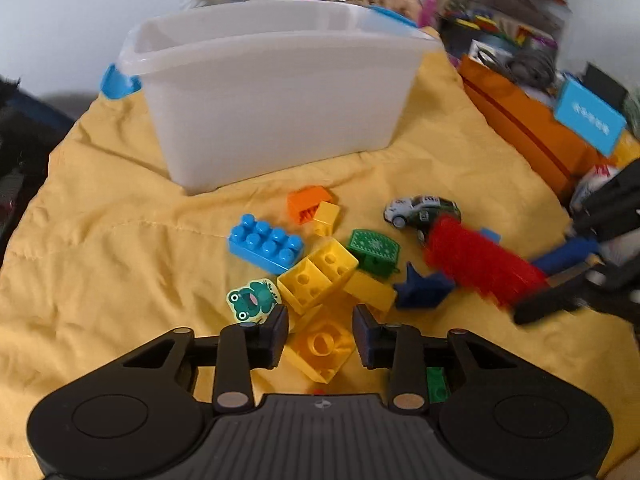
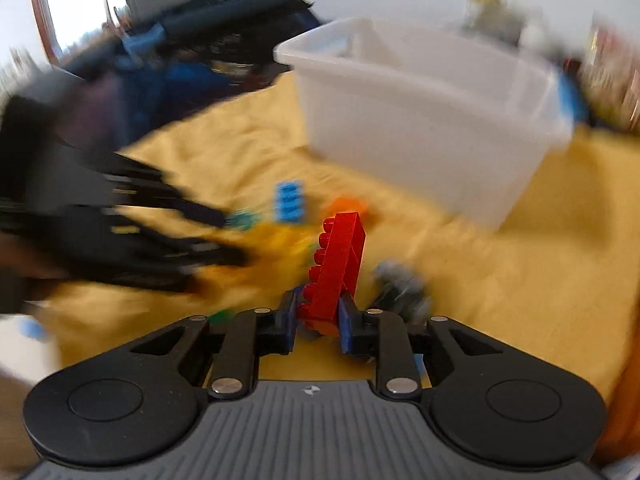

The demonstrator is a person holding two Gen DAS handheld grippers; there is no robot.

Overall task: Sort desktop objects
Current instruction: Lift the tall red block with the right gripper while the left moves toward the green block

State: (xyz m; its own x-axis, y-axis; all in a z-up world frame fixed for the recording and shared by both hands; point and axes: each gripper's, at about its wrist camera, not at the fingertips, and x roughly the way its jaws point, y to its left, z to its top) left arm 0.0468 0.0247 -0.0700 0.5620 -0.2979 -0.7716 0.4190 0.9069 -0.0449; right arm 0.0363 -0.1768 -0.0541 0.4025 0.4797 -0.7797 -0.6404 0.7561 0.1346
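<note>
Surface: yellow cloth (image 1: 120, 240), wrinkled, spread under everything; shelves of clutter blur along the top edge of the left wrist view.
Bin: translucent white tub (image 1: 272, 100) with blue side clips, upper centre, standing on the cloth behind the toys.
Red brick: long red studded block (image 2: 338, 264), centre of the right wrist view, tilted up from the jaws with its studs to the left; in the left wrist view it is a red smear at right.
Right gripper: (image 2: 318, 320) clamped on the red brick's lower end, pads pressing both sides.
Left gripper: (image 1: 320, 336) lower centre, jaws parted on either side of a yellow brick (image 1: 320, 346); I cannot tell if the pads touch it.
Toy pile: blue brick (image 1: 266, 244), orange brick (image 1: 308, 202), green piece (image 1: 374, 248), frog card (image 1: 252, 298), toy car (image 1: 420, 208), mid-frame, close together.
Hard to read: right wrist view is motion-blurred; the car and small bricks there are smudges. A green piece is half hidden under the left gripper's body.
</note>
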